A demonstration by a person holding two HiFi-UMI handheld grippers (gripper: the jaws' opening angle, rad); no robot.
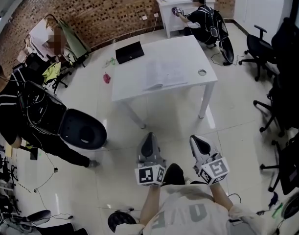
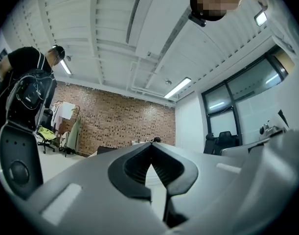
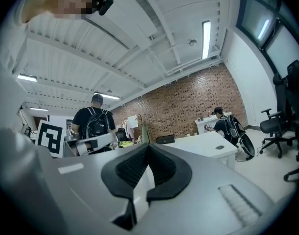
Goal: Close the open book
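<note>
Left gripper [image 1: 149, 142] and right gripper [image 1: 200, 143] are both clenched on nothing, carried level, apparently in approach, well apart from the white table [image 1: 188, 53] where the open book [image 1: 161, 74] lies flat, not yet closed.

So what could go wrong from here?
Both the left gripper and right gripper are shut, short of the table; arriving shut, they might shove the open book instead of lifting a cover. Its pale pages barely stand out from the white top, so an edge may be misjudged.
</note>
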